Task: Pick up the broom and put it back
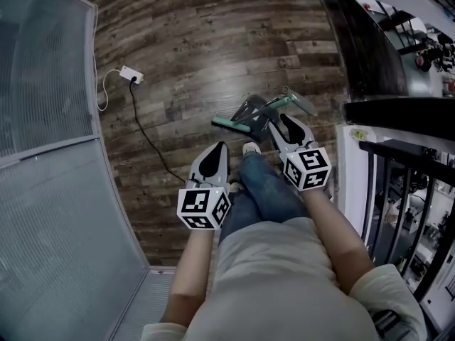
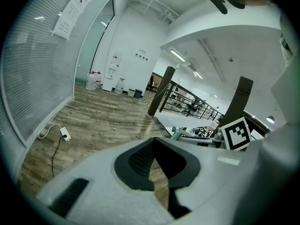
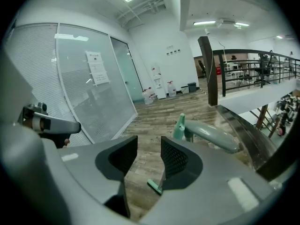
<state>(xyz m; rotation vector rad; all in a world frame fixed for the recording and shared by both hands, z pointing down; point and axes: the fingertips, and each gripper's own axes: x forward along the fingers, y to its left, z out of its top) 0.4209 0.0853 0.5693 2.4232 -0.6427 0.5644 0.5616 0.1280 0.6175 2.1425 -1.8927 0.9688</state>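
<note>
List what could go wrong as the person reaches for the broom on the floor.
1. The broom lies right beside the dustpan, so the open, empty right gripper may catch both.
2. The black cable trailing across the floor on the left is a trip hazard.

The broom [image 1: 232, 126] is coloured mint green. The floor [image 1: 213, 34] is patterned in dark brown wood planks. The left gripper [image 1: 219, 146] and right gripper [image 1: 281, 119] are finished pale grey, with black pads and black-and-white marker squares. The jeans [image 1: 266, 190] are dyed blue.
</note>
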